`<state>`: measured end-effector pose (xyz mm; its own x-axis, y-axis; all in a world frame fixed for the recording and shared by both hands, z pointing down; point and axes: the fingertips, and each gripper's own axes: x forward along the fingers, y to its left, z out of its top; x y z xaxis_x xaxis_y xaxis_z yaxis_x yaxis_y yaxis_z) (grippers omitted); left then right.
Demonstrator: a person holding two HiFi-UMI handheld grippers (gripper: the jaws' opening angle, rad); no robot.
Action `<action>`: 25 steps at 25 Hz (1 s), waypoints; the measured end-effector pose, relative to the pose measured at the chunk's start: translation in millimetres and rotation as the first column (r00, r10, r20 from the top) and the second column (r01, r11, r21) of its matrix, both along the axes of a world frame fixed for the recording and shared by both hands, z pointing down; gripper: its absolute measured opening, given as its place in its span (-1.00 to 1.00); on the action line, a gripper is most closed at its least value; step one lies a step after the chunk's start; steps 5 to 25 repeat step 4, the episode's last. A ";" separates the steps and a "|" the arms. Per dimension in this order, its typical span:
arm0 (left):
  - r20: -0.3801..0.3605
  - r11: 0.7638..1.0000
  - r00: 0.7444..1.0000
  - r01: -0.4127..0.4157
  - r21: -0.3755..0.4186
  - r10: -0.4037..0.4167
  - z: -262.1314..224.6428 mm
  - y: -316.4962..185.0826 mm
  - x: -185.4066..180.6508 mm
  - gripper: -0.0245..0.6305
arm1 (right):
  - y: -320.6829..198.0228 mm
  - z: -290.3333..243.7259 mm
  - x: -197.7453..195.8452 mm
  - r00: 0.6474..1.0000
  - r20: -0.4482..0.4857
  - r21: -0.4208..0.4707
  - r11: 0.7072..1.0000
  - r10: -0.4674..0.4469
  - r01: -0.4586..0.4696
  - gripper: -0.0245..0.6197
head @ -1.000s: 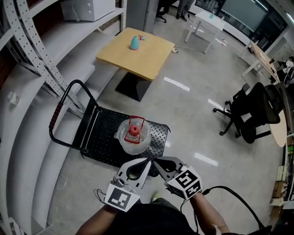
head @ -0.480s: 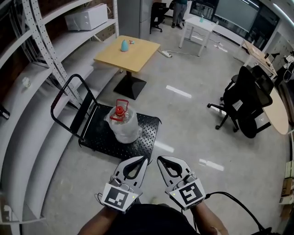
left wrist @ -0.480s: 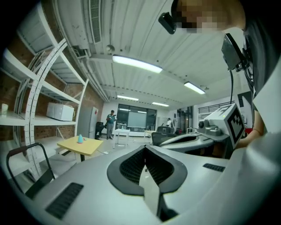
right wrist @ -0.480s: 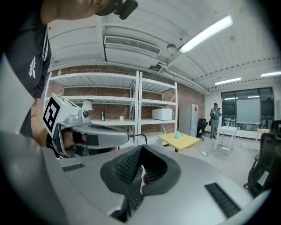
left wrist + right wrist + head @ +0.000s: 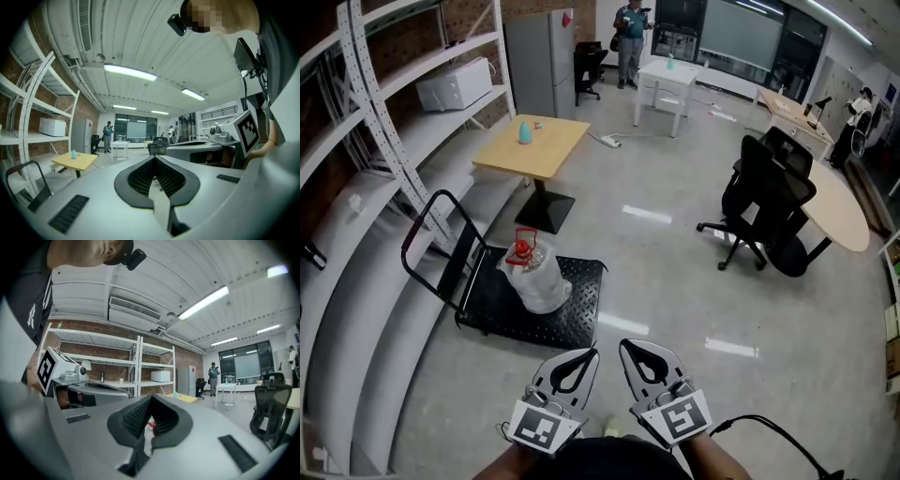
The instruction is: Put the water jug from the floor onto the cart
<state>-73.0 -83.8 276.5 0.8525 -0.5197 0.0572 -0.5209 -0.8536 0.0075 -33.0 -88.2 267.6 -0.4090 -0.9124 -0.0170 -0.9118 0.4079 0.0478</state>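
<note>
We log steel shelving point(image 5: 356, 220) along the left wall. The cart point(image 5: 572, 321) stands on the floor just beside it, with its handle toward the shelves. The jug point(image 5: 536, 281) sits upright on the cart's deck, near the handle end, red cap on top. Both tongs are held low, well apart from the jug. The left gripper point(image 5: 592, 353) is clenched and empty. The right gripper point(image 5: 623, 344) is the same, jaws together on nothing.
</note>
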 end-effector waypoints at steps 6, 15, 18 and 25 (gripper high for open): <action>0.013 1.000 1.000 -0.012 -0.005 0.012 -6.9 23.4 -5.9 -0.91 | 27.5 -2.1 -9.7 1.000 0.010 -0.026 1.000 0.009 -0.008 -0.91; 0.013 1.000 1.000 -0.012 -0.005 0.012 -6.9 23.4 -5.9 -0.91 | 27.5 -2.1 -9.7 1.000 0.010 -0.026 1.000 0.009 -0.008 -0.91; 0.013 1.000 1.000 -0.012 -0.005 0.012 -6.9 23.4 -5.9 -0.91 | 27.5 -2.1 -9.7 1.000 0.010 -0.026 1.000 0.009 -0.008 -0.91; 0.013 1.000 1.000 -0.012 -0.005 0.012 -6.9 23.4 -5.9 -0.91 | 27.5 -2.1 -9.7 1.000 0.010 -0.026 1.000 0.009 -0.008 -0.91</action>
